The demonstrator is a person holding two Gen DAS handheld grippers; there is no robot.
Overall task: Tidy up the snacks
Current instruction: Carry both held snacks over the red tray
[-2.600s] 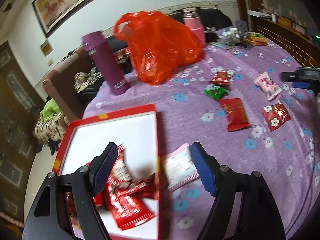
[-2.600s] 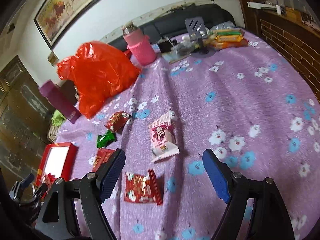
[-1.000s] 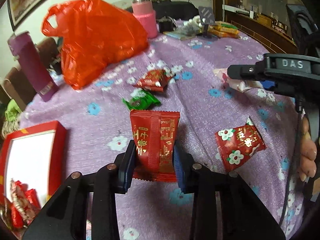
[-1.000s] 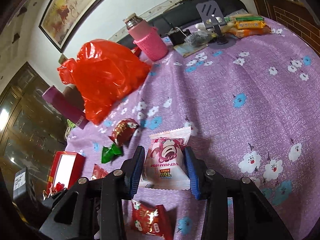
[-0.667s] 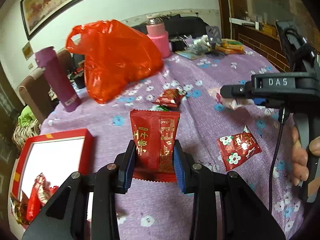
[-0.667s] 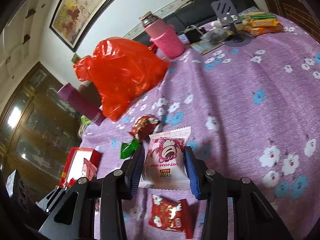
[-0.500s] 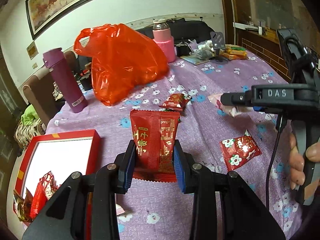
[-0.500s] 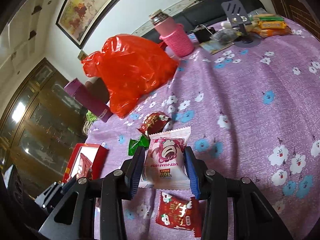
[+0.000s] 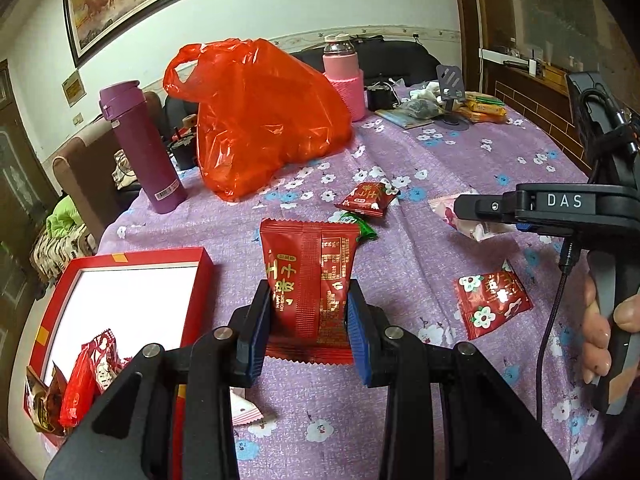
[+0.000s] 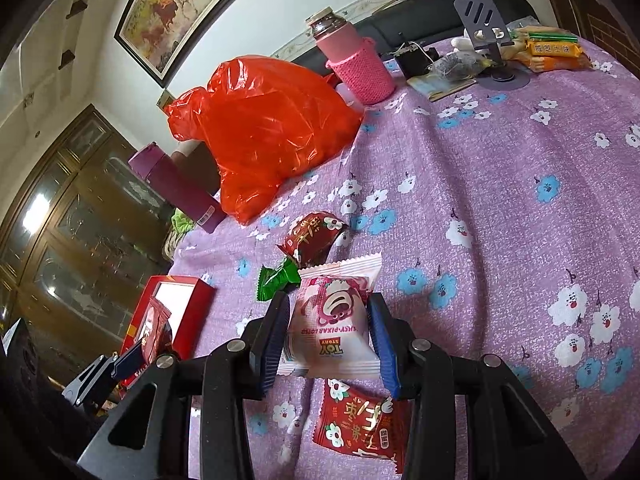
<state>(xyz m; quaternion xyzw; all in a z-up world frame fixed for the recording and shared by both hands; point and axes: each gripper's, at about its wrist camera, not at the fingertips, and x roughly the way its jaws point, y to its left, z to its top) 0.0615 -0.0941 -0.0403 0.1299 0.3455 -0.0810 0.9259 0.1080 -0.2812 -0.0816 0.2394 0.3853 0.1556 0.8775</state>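
Observation:
My left gripper is shut on a red snack packet with gold writing and holds it above the purple cloth, just right of the red box. The box holds several red packets at its near end. My right gripper is shut on a pink-and-white Toy Story packet, lifted off the table; it also shows in the left wrist view. Loose on the cloth lie a red flowered packet, another red packet and a green packet.
A big red plastic bag, a purple flask and a pink-sleeved bottle stand at the back. A phone stand and biscuit packs are far right. A pink packet lies under my left gripper.
Both grippers went from open to shut on their packets and lifted them. The left has since drawn back towards the red box; the right has risen and shifted left.

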